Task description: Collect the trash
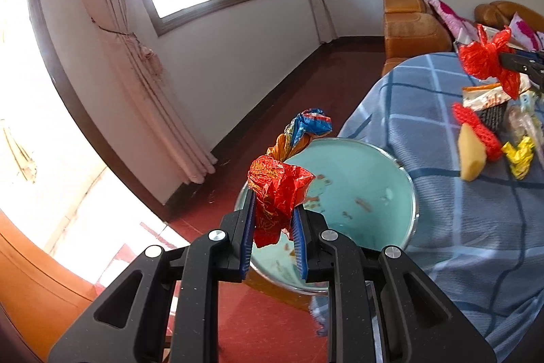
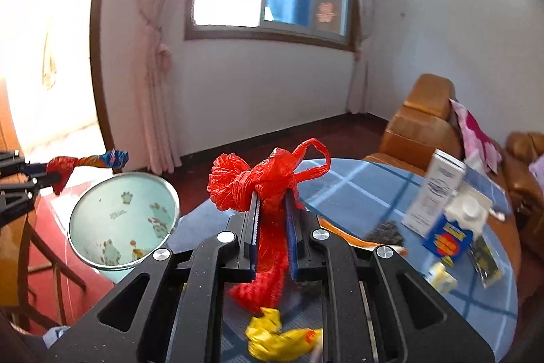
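My left gripper (image 1: 274, 204) is shut on a twisted red, orange and blue wrapper (image 1: 282, 182), held above the near rim of a teal waste bin (image 1: 367, 165). In the right wrist view the same wrapper (image 2: 88, 161) sticks out of the left gripper (image 2: 51, 179) just over the bin (image 2: 112, 203). My right gripper (image 2: 272, 203) is shut on a knotted red plastic bag (image 2: 248, 182), lifted over the blue checked tablecloth (image 2: 357, 189). The left wrist view shows that bag (image 1: 484, 58) at the far right, in the right gripper (image 1: 505, 60).
More litter lies on the table (image 1: 442, 227): a red net (image 1: 476, 128), a yellow wrapper (image 2: 278, 339), a pale yellow lump (image 1: 471, 155), an orange-white packet (image 1: 489, 94), a white carton (image 2: 435, 193) and a blue-yellow carton (image 2: 448, 237). An orange sofa (image 2: 421, 125) stands behind.
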